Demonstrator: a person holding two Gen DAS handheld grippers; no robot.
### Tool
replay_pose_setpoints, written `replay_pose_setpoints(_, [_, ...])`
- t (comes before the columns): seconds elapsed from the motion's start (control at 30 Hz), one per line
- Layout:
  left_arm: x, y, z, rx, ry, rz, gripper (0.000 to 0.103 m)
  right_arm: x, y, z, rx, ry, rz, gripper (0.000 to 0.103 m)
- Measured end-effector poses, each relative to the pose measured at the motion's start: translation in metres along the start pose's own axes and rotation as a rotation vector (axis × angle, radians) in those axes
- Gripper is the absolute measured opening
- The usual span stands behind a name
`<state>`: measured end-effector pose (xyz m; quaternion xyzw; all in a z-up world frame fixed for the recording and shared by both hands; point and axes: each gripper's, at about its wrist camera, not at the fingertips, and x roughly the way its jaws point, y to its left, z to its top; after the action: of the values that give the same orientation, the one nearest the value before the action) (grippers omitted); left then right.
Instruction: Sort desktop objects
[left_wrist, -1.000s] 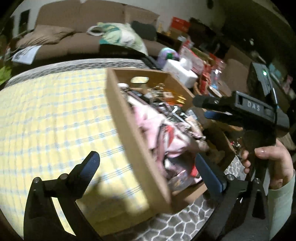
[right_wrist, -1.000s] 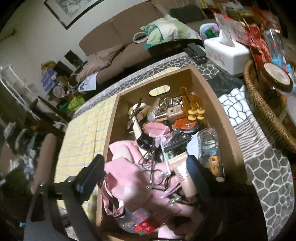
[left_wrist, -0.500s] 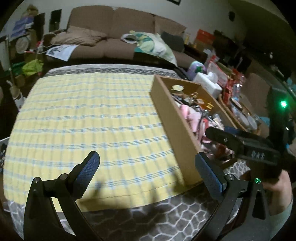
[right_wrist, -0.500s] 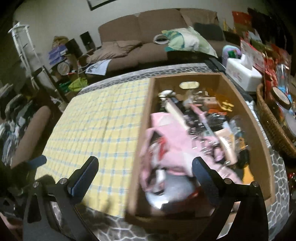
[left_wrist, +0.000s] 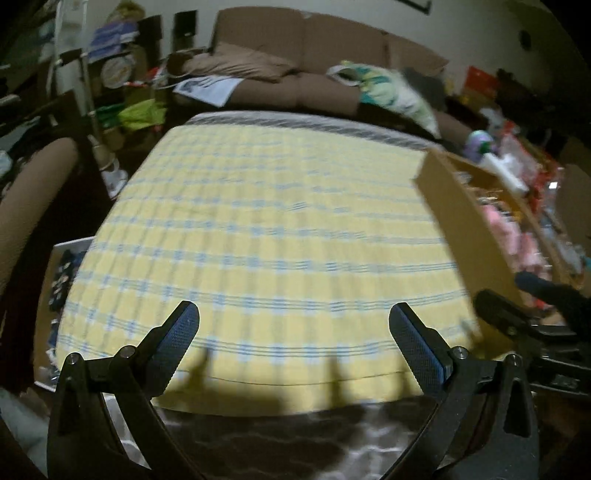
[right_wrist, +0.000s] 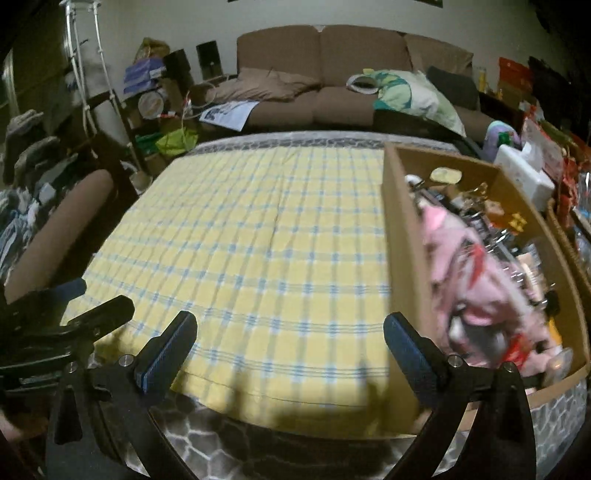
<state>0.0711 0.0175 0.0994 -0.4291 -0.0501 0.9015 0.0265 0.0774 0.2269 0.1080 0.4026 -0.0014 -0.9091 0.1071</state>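
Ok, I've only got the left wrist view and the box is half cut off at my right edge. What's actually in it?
Observer: The right wrist view shows the cardboard box crammed; a pink fabric item lies on top of the clutter.
Operator: Anything beyond the box?
Observer: A white tissue box stands just past its far right corner.
Operator: Is the right gripper carrying anything?
Observer: No, the right gripper is open, nothing between its fingers, over the yellow checked cloth.

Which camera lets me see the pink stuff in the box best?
The right wrist view: the pink cloth fills the near part of the cardboard box. The left wrist view only catches a blurry pink strip behind the box wall at the frame's edge.
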Motion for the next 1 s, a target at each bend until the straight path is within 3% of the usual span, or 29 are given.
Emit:
replay_pose_setpoints(0.27, [0.04,0.03,-0.02,0.002,0.026,0.098,0.103,0.052,0.024,-0.011,0.015,0.063,-0.034,0.103])
replay_pose_setpoints(0.57, [0.071,0.041,-0.04,-0.005,0.079,0.133,0.103,0.098,0.023,-0.035,0.054,0.132,-0.085,0.103])
replay_pose_setpoints(1.0, [0.078,0.038,-0.043,0.01,0.069,0.129,0.103,0.106,0.03,-0.047,0.02,0.096,-0.138,0.103])
